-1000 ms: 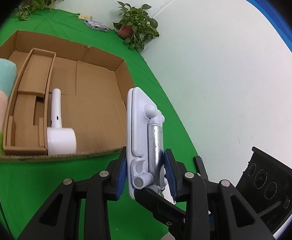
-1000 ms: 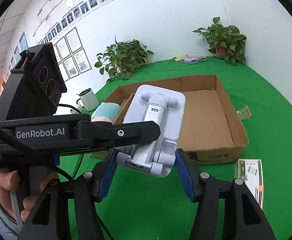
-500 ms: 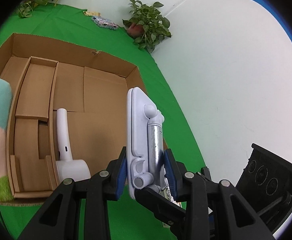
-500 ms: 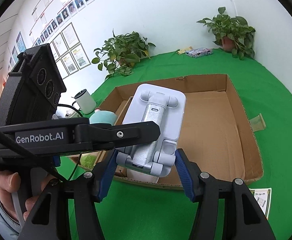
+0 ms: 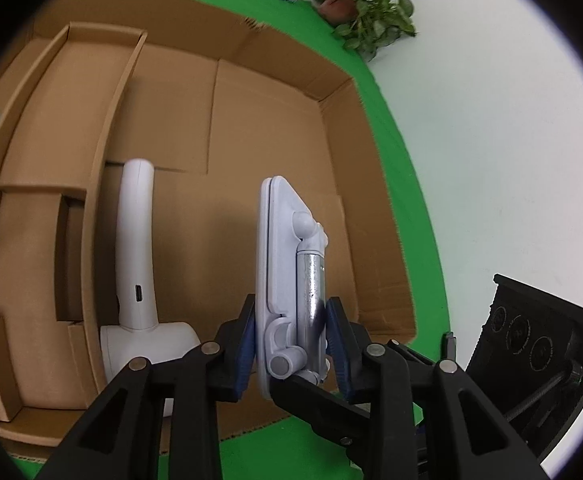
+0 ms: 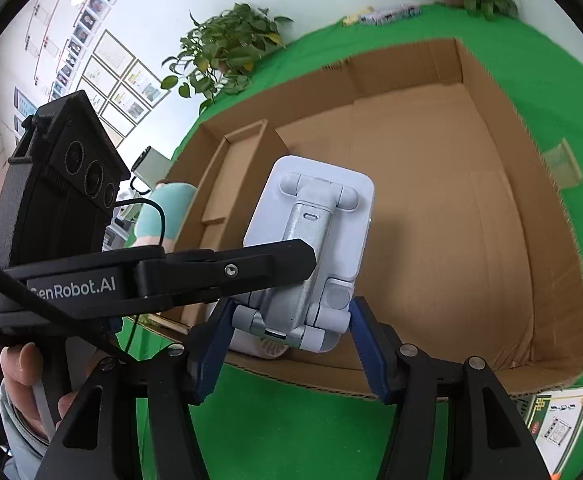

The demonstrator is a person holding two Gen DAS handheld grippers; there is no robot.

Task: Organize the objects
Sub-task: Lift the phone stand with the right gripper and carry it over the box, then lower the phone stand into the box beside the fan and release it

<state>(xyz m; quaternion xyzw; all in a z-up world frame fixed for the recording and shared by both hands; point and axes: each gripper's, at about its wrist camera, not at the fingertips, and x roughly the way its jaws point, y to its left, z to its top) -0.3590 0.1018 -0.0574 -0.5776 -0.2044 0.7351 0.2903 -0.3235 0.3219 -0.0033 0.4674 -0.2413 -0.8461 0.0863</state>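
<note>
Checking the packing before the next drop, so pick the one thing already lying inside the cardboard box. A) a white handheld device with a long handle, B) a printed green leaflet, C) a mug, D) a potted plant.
A: the left wrist view shows the white handheld device lying on the floor of the cardboard box, beside its cardboard insert.

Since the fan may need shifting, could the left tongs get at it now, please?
Probably not: the left tongs are shut on the phone stand, as are the right tongs, though the white fan lies unobstructed beside it.
</note>
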